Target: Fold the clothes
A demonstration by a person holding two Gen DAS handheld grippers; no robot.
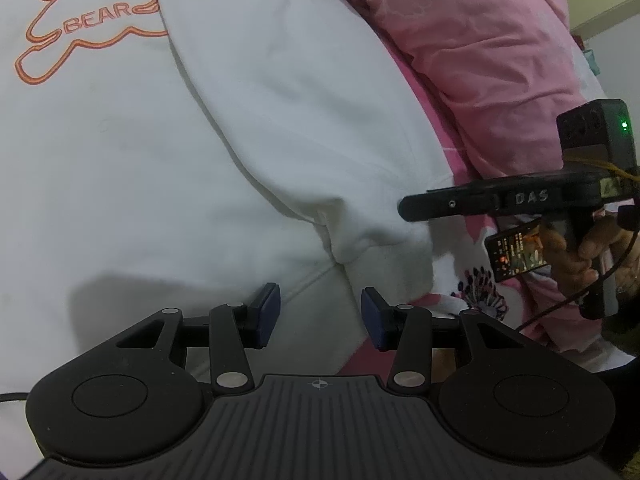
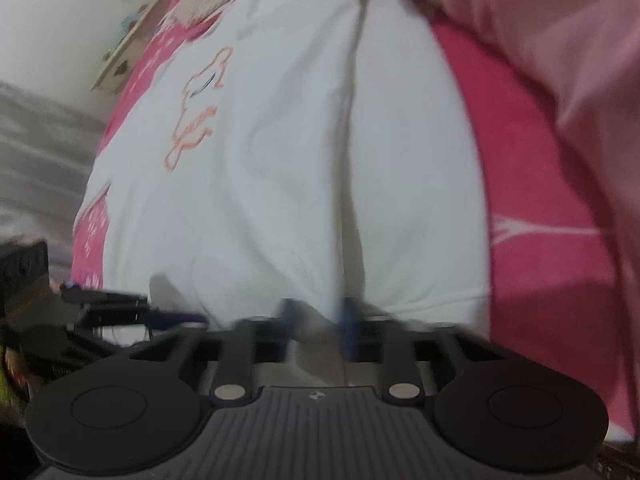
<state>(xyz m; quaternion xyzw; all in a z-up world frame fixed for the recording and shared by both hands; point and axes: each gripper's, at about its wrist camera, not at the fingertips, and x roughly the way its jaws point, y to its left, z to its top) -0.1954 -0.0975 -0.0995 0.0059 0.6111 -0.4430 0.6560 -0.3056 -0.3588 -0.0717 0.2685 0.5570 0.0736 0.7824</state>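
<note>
The task's thing is a white sweatshirt (image 1: 132, 152) with an orange bear outline and the word BEAR (image 1: 86, 20) printed on it, and it lies spread on a pink bedsheet (image 2: 532, 184), with a paler pink quilt (image 1: 480, 48) bunched at the far right. I start from the left side. In the left wrist view the print is at the far left, and the body of the garment fills the middle. One sleeve (image 1: 280, 100) is laid along the right part of the body, and its cuff end comes down toward the near edge. The left gripper (image 1: 320, 308) hangs just above the near hem of the sweatshirt; its jaws are released, the blue pads (image 1: 267, 306) stand apart, and only loose white cloth is seen between them, not pressed. More to the right, the right gripper (image 2: 316, 320) is at the near edge too. The right wrist view is blurred, but its jaws look clenched on a pinch of the white fabric at the bottom edge, near the long crease that runs up the middle. A hand (image 1: 580, 256) holding this tool shows at the right edge of the left view. I judge that the step in hand is to take the near hem with both tongs before folding the body upward. The next move probably calls for the left jaws to go down and close on the hem, level with the right grip, so the fold rises evenly and the sleeve does not slip out.
</note>
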